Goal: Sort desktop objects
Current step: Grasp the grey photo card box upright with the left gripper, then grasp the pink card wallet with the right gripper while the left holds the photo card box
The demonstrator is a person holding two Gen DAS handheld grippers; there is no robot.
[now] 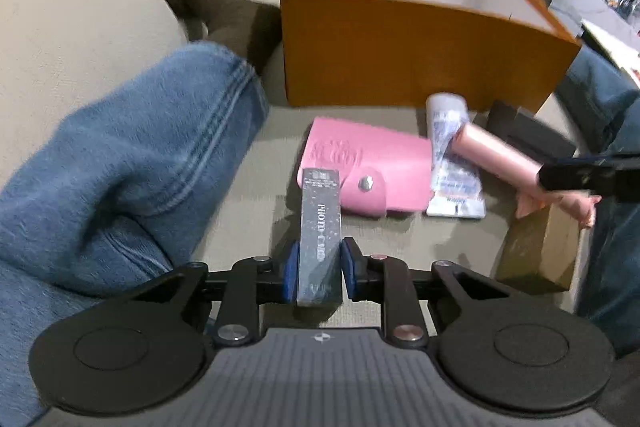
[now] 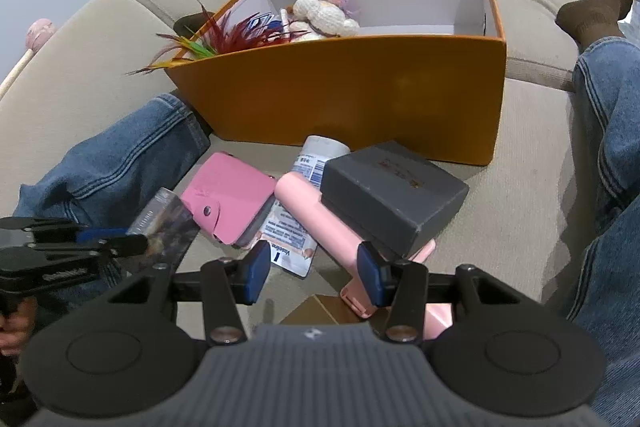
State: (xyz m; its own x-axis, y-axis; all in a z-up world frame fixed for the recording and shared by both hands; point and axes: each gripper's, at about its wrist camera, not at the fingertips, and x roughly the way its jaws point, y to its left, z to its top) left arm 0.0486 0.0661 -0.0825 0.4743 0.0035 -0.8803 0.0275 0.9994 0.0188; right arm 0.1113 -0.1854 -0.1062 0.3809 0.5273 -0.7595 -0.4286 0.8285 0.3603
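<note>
Beige sofa cushion serves as my sorting ground, my denim-clad legs flanking the clutter. Nearest, my left gripper (image 1: 319, 267) has its jaws pinching a slim dark carton (image 1: 320, 227), blue pads pressed to its long sides, its long axis running straight ahead out of the jaws towards the orange box (image 1: 400, 59). My right gripper (image 2: 314, 273) hangs with jaws spread and gripping nothing over a pink tube (image 2: 320, 223), which lies slantwise under them. Just beyond sit a pink wallet (image 1: 360, 163), a white tube (image 2: 316, 159) and a grey box (image 2: 394, 193). Farther still, the orange box stands open, dead ahead of the carton, toys already inside; I judge it the carton's likely destination.
</note>
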